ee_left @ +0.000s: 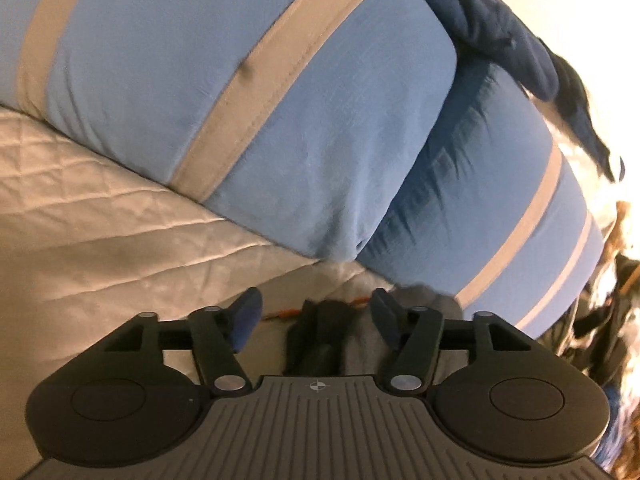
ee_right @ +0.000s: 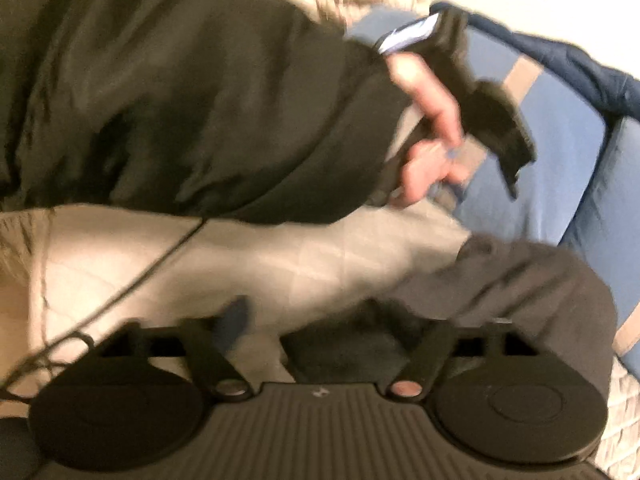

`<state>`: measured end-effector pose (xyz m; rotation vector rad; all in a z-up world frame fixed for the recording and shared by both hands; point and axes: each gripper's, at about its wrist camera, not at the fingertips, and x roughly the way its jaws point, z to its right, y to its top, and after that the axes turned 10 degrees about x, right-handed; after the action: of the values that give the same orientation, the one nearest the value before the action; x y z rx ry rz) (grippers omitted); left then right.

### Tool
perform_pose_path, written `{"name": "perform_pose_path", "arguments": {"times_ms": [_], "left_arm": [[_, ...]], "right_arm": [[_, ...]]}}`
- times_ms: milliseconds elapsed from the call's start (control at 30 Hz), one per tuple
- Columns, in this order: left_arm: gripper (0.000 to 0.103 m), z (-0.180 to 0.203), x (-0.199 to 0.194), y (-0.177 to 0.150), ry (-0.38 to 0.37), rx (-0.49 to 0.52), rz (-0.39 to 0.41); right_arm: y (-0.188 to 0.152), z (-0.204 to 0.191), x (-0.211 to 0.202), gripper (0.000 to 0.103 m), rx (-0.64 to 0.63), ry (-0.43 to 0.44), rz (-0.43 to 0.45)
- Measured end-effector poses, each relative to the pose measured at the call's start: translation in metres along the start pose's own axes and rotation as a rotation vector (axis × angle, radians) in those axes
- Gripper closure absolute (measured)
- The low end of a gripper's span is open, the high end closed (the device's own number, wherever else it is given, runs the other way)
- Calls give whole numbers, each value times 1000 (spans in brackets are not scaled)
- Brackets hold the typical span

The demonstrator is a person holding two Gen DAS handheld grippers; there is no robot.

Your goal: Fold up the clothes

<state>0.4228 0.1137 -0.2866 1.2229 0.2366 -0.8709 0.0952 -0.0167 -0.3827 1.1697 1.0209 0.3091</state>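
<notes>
— Fingers of the left gripper (ee_left: 316, 320) stand wide apart, clamping nothing; a dark grey garment (ee_left: 316, 344) lies bunched between them on the bed.

— Same for the right gripper (ee_right: 308, 320)?

— Blurred; its fingers look spread, dark cloth (ee_right: 500, 280) bunched at the right one; whether it is pinched, I cannot tell.

— Beyond the left?

— White quilted bedcover (ee_left: 80, 208) near; past it two blue pillows with pale stripes (ee_left: 248, 92); a navy garment (ee_left: 504, 28) draped over their far edge.

— Beyond the right?

— A thin black cord (ee_right: 160, 260) across the quilt; a person's dark sleeve (ee_right: 180, 100); farther, the hand (ee_right: 428, 140) gripping the other black gripper over the pillows.
</notes>
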Motion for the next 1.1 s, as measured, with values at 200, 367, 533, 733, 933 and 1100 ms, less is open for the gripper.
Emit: {"name": "perform_pose_path", "arguments": {"times_ms": [200, 367, 533, 733, 933, 1100], "left_arm": [[29, 18, -29, -21, 77, 202, -40], [25, 38, -47, -42, 93, 355, -75], [25, 55, -65, -60, 75, 426, -91], [25, 54, -76, -71, 49, 371, -115], [25, 42, -78, -83, 28, 280, -153], [25, 24, -79, -93, 3, 171, -181]], "right_arm": [[8, 34, -43, 0, 56, -23, 71], [-1, 73, -66, 0, 69, -86, 43], [-15, 110, -77, 0, 123, -152, -9], [-25, 143, -90, 0, 318, -137, -63], [-41, 170, -90, 0, 527, -137, -142], [-51, 188, -84, 0, 680, -99, -177]]}}
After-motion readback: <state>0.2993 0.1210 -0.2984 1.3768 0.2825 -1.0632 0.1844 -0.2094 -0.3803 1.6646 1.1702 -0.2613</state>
